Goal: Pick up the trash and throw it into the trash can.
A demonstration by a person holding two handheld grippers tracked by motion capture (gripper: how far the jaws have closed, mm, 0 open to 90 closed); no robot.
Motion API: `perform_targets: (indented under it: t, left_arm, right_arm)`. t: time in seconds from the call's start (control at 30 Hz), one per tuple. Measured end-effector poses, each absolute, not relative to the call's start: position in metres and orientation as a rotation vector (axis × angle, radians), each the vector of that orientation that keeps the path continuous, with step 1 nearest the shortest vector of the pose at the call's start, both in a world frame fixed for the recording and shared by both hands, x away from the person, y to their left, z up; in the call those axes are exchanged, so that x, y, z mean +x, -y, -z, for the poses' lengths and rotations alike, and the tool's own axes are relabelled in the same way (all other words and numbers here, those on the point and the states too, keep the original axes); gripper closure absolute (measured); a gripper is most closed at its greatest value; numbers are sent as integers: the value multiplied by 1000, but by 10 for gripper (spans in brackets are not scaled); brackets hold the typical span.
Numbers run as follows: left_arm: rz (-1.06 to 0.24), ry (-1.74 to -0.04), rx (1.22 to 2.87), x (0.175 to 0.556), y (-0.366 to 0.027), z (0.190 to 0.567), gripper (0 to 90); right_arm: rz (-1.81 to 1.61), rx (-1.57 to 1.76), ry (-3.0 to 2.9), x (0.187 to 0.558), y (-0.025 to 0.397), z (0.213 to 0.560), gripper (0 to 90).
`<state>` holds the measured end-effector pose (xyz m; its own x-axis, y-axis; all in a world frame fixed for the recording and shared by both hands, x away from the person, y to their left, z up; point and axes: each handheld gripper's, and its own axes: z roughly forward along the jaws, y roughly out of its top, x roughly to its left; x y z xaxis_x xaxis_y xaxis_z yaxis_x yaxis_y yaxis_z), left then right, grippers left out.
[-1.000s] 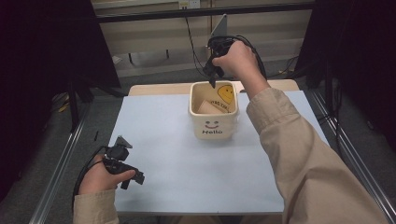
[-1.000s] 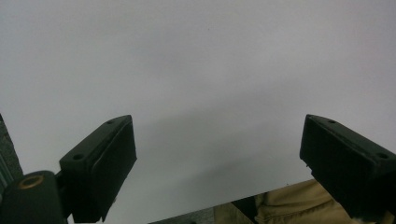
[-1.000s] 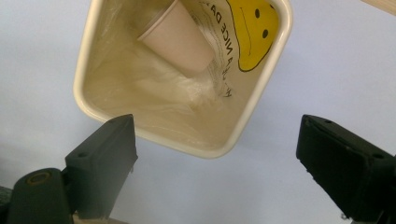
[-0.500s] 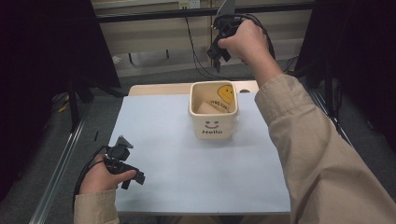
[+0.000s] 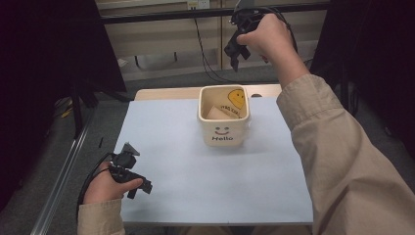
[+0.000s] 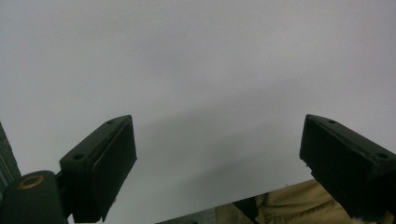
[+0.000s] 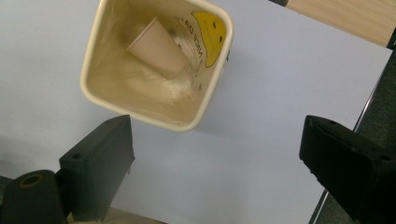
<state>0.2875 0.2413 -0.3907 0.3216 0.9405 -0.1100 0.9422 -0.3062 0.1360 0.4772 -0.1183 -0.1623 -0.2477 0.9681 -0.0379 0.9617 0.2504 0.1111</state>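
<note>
A cream square bin point(image 5: 224, 134) with a smiley face and "Hello" on its front stands at the far middle of the pale blue table point(image 5: 195, 191). A tan paper cup point(image 5: 215, 113) lies tilted inside it. My right gripper point(image 5: 236, 53) hangs high above and behind the bin, open with nothing between its jaws. From above, the right gripper view looks down between that gripper's point(image 7: 217, 158) spread jaws at the bin point(image 7: 87, 70) and the cup point(image 7: 156, 46). My left gripper point(image 5: 134, 183) rests low at the near left corner. Its point(image 6: 217, 158) jaws stand wide apart over bare table.
A bare wooden strip point(image 5: 166, 93) runs along the table's far edge. Cables point(image 5: 205, 54) hang behind the table. A metal rail point(image 5: 63, 171) lies along the floor at the left. The person's right sleeve point(image 5: 342, 161) covers the near right of the table.
My right gripper has risen from just over the bin's mouth to high above and behind it. The left gripper has stayed where it was.
</note>
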Motion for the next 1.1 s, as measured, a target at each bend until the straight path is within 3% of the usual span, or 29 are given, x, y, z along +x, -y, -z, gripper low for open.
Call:
perform_targets:
  t: [0.53,1.1]
  left_arm:
    - [18,-1713,2413,288,-239,391,107]
    - [-4,-1704,2404,285,-239,386,104]
  right_arm:
    - [-59,1849,-2416,445,155,187,57]
    - [-23,1806,-2435,379,205,254,71]
